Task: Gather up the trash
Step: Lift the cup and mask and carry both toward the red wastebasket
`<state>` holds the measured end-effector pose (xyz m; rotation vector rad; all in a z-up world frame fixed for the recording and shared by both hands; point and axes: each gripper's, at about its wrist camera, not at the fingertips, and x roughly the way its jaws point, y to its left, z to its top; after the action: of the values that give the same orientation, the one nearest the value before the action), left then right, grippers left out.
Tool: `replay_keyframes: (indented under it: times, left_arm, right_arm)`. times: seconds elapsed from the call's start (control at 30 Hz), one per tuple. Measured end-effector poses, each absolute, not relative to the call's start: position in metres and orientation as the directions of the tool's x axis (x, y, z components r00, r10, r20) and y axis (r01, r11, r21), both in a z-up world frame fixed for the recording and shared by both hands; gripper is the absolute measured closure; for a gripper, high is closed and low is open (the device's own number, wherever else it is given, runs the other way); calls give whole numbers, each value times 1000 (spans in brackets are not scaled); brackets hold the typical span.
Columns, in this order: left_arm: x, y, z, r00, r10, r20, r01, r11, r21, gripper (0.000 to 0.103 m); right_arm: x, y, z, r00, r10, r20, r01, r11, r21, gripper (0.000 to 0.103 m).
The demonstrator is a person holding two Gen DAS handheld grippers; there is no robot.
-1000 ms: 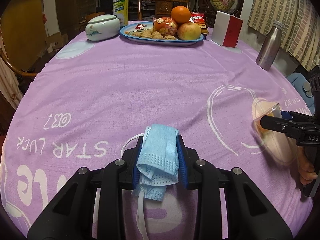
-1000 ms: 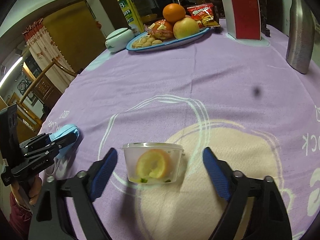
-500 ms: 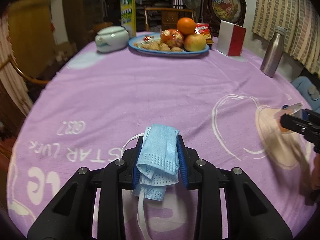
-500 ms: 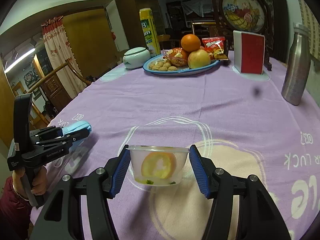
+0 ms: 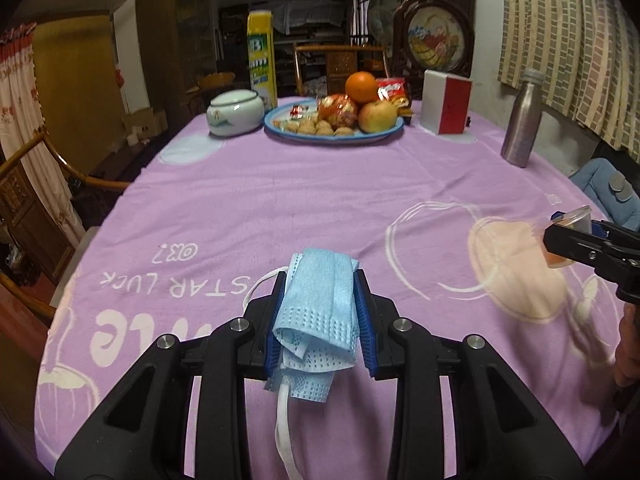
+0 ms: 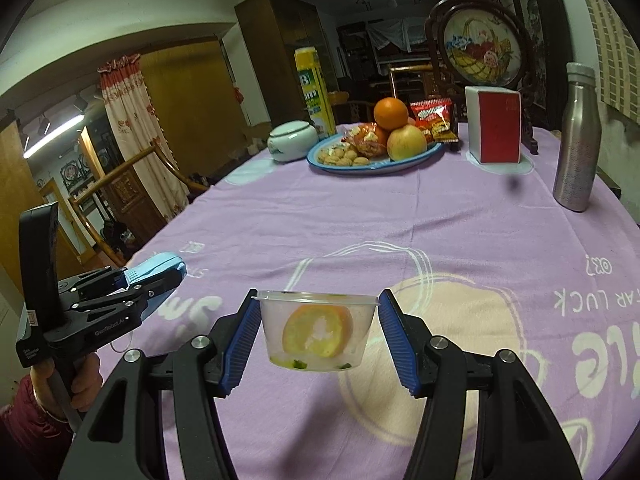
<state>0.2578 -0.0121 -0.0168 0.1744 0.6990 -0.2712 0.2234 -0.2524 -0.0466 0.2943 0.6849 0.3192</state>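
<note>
Your left tongs (image 5: pixel 318 312) have the mask (image 5: pixel 320 300) between the pads, up off the bench (image 5: pixel 300 184). The cup (image 6: pixel 318 330) sits in your right tongs (image 6: pixel 318 336), off to the mask's right. Way at the back: plate (image 5: pixel 332 136) in the middle, jar (image 5: pixel 235 113) left of it, box (image 5: pixel 446 102) right, bottle (image 5: pixel 522 120) further right.

Both grippers are black plastic with ribbed blue pads (image 6: pixel 394 340) and silver screws. The left gripper (image 6: pixel 160 276) carries white lettering (too small to read). A dark red sleeve (image 6: pixel 24 428) covers the wrist.
</note>
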Motion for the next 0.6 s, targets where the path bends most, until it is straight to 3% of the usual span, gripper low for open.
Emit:
replay_keyframes:
  times: [0.6]
  left_arm:
    - [162,-35,48,821,-239,-518,340,934,108,69]
  right_arm:
    - [125,-271,21,830,385,-404,-243,901,360,43]
